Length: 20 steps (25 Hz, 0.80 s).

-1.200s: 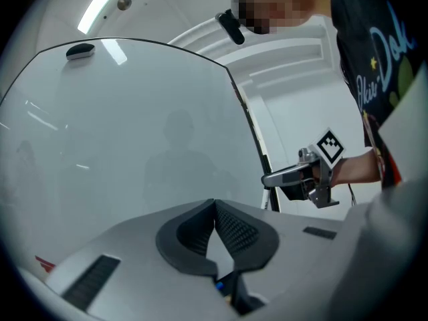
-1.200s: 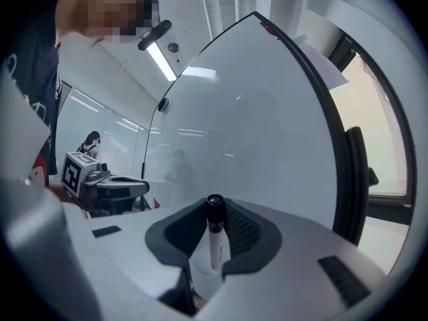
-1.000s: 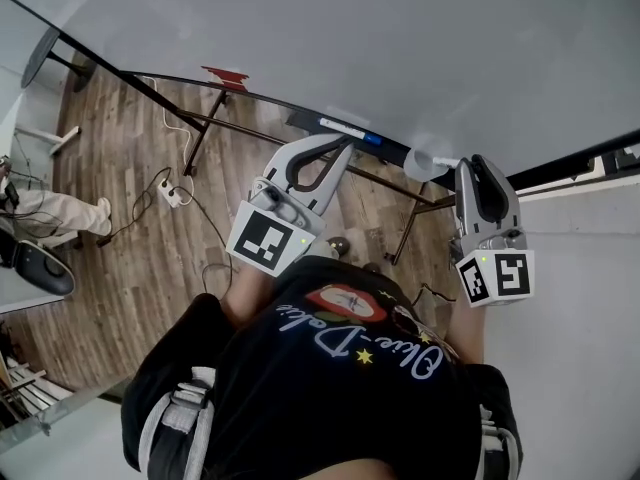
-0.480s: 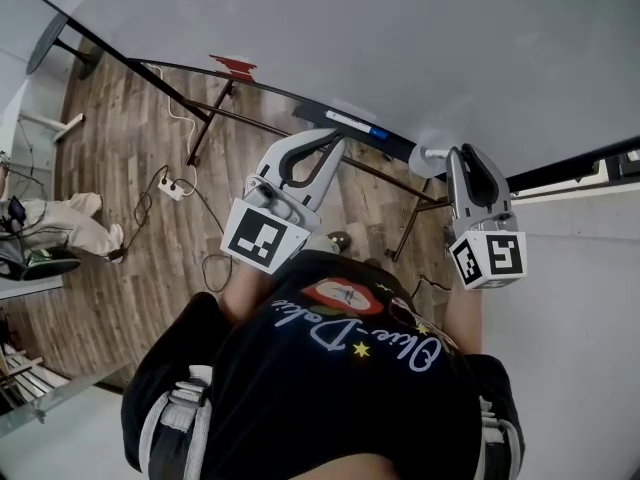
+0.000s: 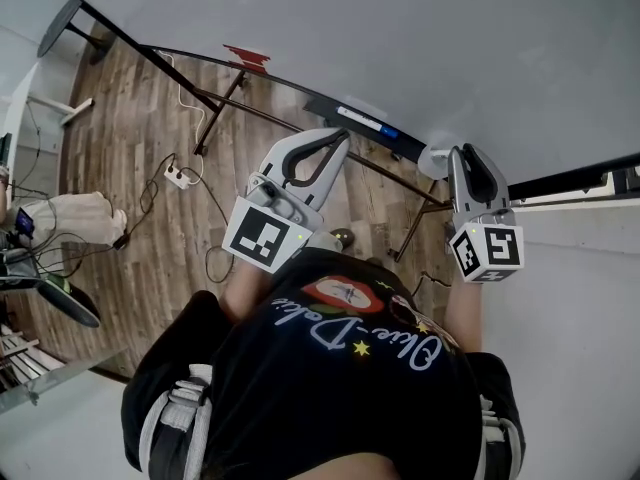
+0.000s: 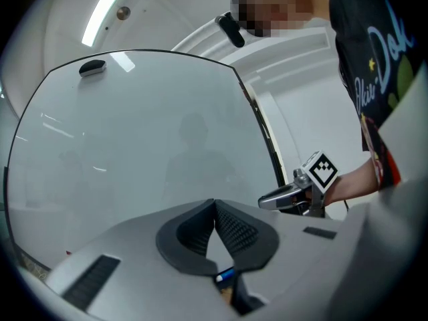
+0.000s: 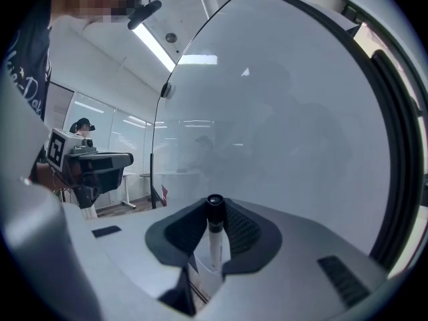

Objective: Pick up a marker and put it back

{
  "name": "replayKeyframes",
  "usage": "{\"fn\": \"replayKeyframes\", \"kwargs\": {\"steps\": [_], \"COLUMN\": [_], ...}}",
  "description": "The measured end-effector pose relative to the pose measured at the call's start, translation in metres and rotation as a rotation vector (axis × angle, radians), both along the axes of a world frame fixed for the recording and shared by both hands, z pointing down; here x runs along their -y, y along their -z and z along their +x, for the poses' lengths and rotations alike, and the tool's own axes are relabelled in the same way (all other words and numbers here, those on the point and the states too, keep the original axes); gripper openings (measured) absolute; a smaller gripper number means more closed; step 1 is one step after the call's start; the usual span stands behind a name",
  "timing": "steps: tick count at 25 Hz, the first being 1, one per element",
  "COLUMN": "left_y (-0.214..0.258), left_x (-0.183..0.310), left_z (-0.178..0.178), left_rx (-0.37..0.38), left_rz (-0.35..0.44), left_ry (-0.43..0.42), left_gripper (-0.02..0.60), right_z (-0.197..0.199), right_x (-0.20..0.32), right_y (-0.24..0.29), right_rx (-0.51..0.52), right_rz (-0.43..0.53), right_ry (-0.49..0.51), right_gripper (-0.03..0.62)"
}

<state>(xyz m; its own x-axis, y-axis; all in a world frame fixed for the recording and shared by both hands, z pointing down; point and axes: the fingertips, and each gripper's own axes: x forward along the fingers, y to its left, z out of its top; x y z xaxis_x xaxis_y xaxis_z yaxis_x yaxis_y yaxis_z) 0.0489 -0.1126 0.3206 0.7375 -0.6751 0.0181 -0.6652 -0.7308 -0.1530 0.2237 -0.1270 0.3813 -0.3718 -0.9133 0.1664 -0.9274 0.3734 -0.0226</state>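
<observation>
In the right gripper view a white marker (image 7: 214,239) with a black cap stands between the jaws of my right gripper (image 7: 215,209), which is shut on it, cap toward the whiteboard (image 7: 287,112). Seen from the head, the right gripper (image 5: 466,156) is held up at the board's lower edge, and its body hides the marker. My left gripper (image 5: 338,143) hangs just left of it, below the tray (image 5: 330,108). Its jaws are shut tip to tip on nothing (image 6: 215,204). Another marker with a blue cap (image 5: 366,124) lies on the tray.
The whiteboard (image 5: 400,28) fills the upper part of the head view, on a dark metal stand (image 5: 215,108). A red item (image 5: 247,58) sits at the tray's left end. A power strip (image 5: 175,176) and cables lie on the wooden floor. A person sits at far left (image 5: 70,213).
The right gripper with the marker has edged up toward the board's lower edge. The left gripper has hardly moved. The head view has drifted slightly.
</observation>
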Motion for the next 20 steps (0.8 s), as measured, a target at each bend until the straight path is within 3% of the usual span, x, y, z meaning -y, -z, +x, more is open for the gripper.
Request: {"fn": "replayKeyframes", "kwargs": {"steps": [20], "left_y": [0.001], "left_x": [0.001], "left_z": [-0.007], "left_rx": [0.002], "left_rz": [0.011], "left_ry": [0.037], "left_gripper": [0.003], "right_z": [-0.004], "right_x": [0.018], "right_y": [-0.032], "right_rx": [-0.018], "right_rz": [-0.037], "right_ry": [0.012], "right_gripper": [0.072]}}
